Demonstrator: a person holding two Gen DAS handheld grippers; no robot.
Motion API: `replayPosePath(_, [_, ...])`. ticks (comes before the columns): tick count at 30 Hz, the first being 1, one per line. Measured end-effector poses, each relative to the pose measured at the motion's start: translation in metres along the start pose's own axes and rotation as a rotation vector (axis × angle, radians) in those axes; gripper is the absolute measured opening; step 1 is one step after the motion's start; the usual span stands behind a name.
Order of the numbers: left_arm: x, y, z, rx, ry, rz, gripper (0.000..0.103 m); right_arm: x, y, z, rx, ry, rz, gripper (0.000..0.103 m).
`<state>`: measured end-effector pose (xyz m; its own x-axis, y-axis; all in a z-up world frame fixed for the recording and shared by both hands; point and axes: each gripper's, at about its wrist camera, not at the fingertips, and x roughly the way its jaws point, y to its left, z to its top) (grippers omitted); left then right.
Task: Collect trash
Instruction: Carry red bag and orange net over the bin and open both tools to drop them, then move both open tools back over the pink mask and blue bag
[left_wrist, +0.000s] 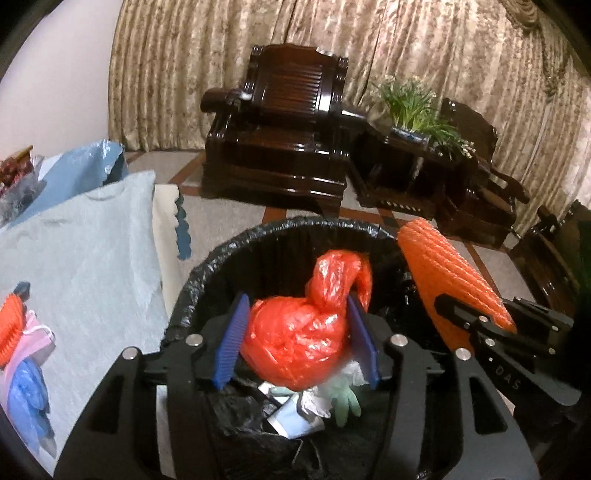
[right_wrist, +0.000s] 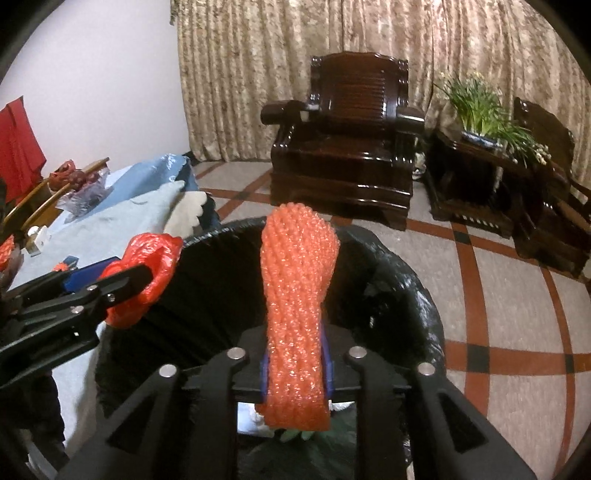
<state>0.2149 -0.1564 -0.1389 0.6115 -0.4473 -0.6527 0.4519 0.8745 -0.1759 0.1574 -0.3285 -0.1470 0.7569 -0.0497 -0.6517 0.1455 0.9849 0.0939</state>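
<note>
My left gripper (left_wrist: 297, 343) is over the black-lined trash bin (left_wrist: 221, 251), its blue pads against both sides of a knotted red plastic bag (left_wrist: 291, 332). My right gripper (right_wrist: 295, 369) hovers over the same bin (right_wrist: 406, 266), shut on an orange foam net sleeve (right_wrist: 295, 295) that stands upright between its pads. The right wrist view has the left gripper (right_wrist: 122, 280) and the red bag (right_wrist: 155, 258) at its left side. The foam sleeve (left_wrist: 443, 273) is also at the right of the left wrist view. Inside the bin lie a green glove (left_wrist: 345, 402) and crumpled white paper (left_wrist: 295, 424).
A table under a light blue cloth (left_wrist: 92, 240) stands left of the bin, with a blue glove (left_wrist: 29, 398), pink item and another orange net (left_wrist: 11, 325) on it. A bag of fruit (right_wrist: 81, 184) sits further back. A dark wooden armchair (right_wrist: 343, 147) and plant table (right_wrist: 480, 155) stand beyond.
</note>
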Motion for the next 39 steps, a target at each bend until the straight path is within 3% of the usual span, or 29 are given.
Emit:
replayPosePath(1, [0.002, 0.002, -0.001, -0.009, 0.009, -0.004, 0.061, 0.001, -0.002, 0.000, 0.002, 0.003, -0.001, 0.023])
replayPosePath(3, [0.002, 0.005, -0.001, -0.025, 0.017, -0.010, 0.069, 0.002, -0.005, -0.002, 0.009, 0.011, -0.010, 0.042])
replayPosePath(5, [0.003, 0.004, 0.000, -0.032, 0.023, -0.011, 0.075, 0.002, -0.007, -0.003, 0.020, 0.011, -0.020, 0.055])
replayPosePath(8, [0.000, 0.009, 0.000, -0.040, 0.022, -0.006, 0.078, 0.002, -0.007, -0.004, 0.022, 0.009, -0.034, 0.073])
replayPosePath(12, [-0.011, 0.017, 0.003, -0.056, -0.002, 0.006, 0.079, -0.002, -0.006, -0.004, 0.023, -0.003, -0.041, 0.085])
replayPosePath(24, [-0.085, 0.072, 0.005, -0.110, -0.127, 0.145, 0.090, -0.022, 0.033, 0.010, -0.021, -0.076, 0.035, 0.097])
replayPosePath(39, [-0.187, 0.192, -0.038, -0.244, -0.187, 0.416, 0.091, -0.025, 0.170, 0.024, -0.191, -0.116, 0.268, 0.097])
